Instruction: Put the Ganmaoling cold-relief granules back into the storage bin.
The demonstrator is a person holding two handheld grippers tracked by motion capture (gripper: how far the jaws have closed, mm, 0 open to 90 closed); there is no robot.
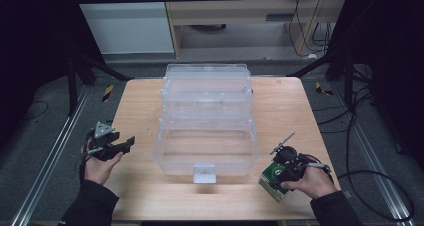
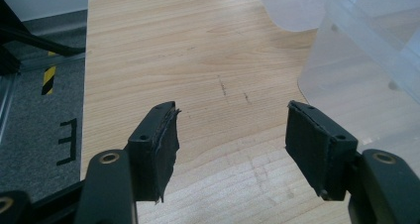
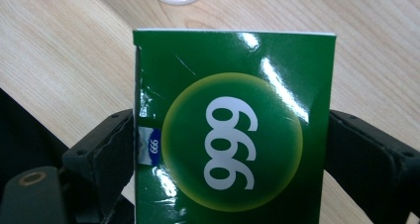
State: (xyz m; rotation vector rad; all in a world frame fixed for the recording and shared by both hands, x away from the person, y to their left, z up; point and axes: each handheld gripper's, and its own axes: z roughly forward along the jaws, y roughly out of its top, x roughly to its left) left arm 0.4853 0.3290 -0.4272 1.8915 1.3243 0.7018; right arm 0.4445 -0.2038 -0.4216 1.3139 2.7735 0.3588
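Observation:
A clear plastic tiered box [image 1: 206, 117] stands open in the middle of the wooden table [image 1: 140, 101], its front latch [image 1: 204, 173] facing the near edge. My right gripper [image 1: 280, 173] is at the table's front right, shut on a green carton [image 3: 233, 135] printed with "999" in a yellow-ringed circle; both jaws press its sides. The green carton [image 1: 272, 180] hangs close above the table. At the left edge, my left gripper [image 2: 233, 135] stands open over bare wood with nothing between its jaws. In the high view the left gripper [image 1: 127, 143] points toward the box.
The clear box [image 2: 366, 50] lies just right of the left gripper. Black frame legs [image 1: 95, 66] stand at the table's back corners. Cables [image 1: 370, 181] trail on the floor to the right. A wooden cabinet [image 1: 240, 16] stands behind the table.

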